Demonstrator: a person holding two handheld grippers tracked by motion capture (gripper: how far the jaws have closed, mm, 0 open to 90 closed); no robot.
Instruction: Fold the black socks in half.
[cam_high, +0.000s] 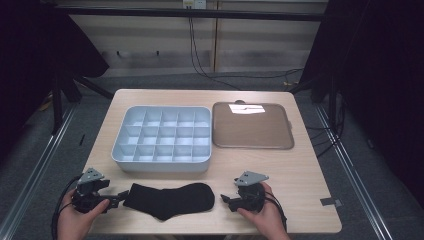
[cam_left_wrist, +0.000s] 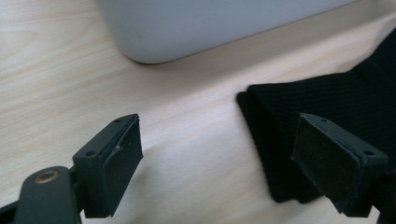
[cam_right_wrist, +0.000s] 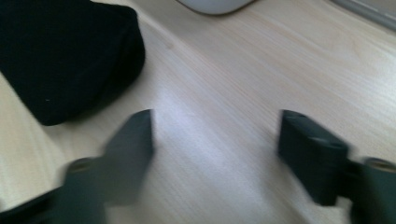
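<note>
Black sock (cam_high: 170, 200) flat along the bench's (cam_high: 300, 175) near edge, between both grippers. Left gripper (cam_high: 119, 196) at the sock's cuff end, jaws open, one over bare wood, one over the cuff. Right gripper (cam_high: 226, 200) just beside the toe end, jaws apart over bare wood, gripping nothing. Farther back, grey compartment tray (cam_high: 161, 162) beside brown lid (cam_high: 252, 126).

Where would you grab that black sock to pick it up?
Probably at the sock's folded cuff end, coming in from the left where the left gripper already stands open beside it. The sock lies flat, and that edge is thick and straight, so it gives something to pinch.
</note>
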